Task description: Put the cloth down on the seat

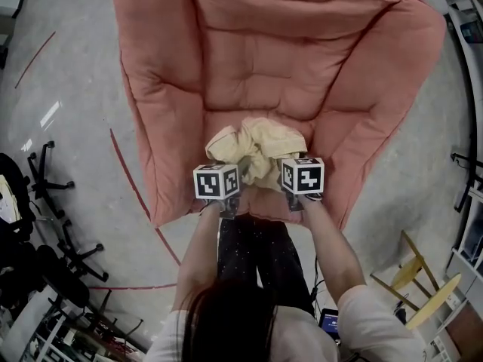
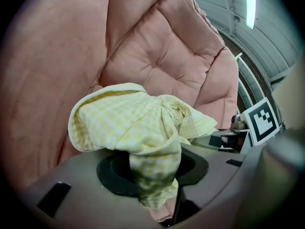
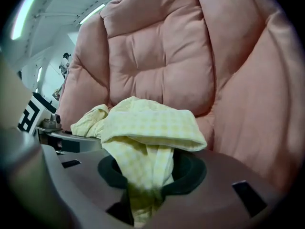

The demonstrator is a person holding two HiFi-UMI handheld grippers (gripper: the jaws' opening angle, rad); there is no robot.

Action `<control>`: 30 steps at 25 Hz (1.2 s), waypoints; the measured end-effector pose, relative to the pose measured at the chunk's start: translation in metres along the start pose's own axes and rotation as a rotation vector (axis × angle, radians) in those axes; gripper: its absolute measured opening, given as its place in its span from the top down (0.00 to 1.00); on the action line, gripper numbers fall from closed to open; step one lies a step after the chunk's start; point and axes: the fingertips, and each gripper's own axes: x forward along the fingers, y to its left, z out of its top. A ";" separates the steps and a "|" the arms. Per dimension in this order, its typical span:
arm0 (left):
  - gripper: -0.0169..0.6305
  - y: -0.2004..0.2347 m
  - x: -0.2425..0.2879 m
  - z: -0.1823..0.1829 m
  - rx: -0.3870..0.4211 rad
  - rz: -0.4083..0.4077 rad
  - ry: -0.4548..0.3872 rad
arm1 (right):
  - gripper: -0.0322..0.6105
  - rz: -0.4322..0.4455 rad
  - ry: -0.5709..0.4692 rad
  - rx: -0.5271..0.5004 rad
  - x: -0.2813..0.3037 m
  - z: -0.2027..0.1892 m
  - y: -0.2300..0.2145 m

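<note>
A pale yellow checked cloth point(image 1: 256, 145) lies bunched at the front of the pink padded seat point(image 1: 264, 59). Both grippers sit side by side at its near edge, the left gripper point(image 1: 223, 169) and the right gripper point(image 1: 299, 166). In the left gripper view a tail of the cloth point(image 2: 124, 123) hangs loosely down between the jaws of the left gripper point(image 2: 159, 199), with pink seat showing below it. In the right gripper view the cloth point(image 3: 152, 123) drapes slack into the gap of the right gripper point(image 3: 143, 199). The jaw pads are hidden behind the camera housings.
The seat's thick pink sides point(image 1: 377, 127) rise around the cloth. Black office chair bases point(image 1: 53, 179) stand on the grey floor at the left. A yellow wooden chair point(image 1: 423, 285) stands at the lower right. A red line point(image 1: 128, 172) runs along the floor beside the seat.
</note>
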 end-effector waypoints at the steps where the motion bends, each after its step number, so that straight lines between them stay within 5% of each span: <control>1: 0.70 0.002 0.006 -0.002 -0.009 0.008 -0.003 | 0.72 0.003 0.006 -0.008 0.005 -0.003 -0.004; 6: 0.68 0.012 0.021 0.001 -0.043 0.044 -0.027 | 0.60 0.019 0.010 -0.004 0.023 -0.002 -0.012; 10: 0.57 0.015 0.007 0.000 -0.042 0.105 -0.021 | 0.48 -0.004 0.007 0.014 0.010 0.001 -0.008; 17: 0.53 -0.006 -0.046 -0.024 -0.128 0.155 -0.001 | 0.46 0.010 -0.043 0.054 -0.059 0.006 0.014; 22: 0.53 -0.041 -0.089 -0.013 -0.118 0.119 -0.062 | 0.46 0.042 -0.117 0.020 -0.116 0.029 0.038; 30: 0.53 -0.125 -0.162 0.038 0.025 -0.041 -0.212 | 0.47 0.076 -0.269 -0.058 -0.205 0.069 0.069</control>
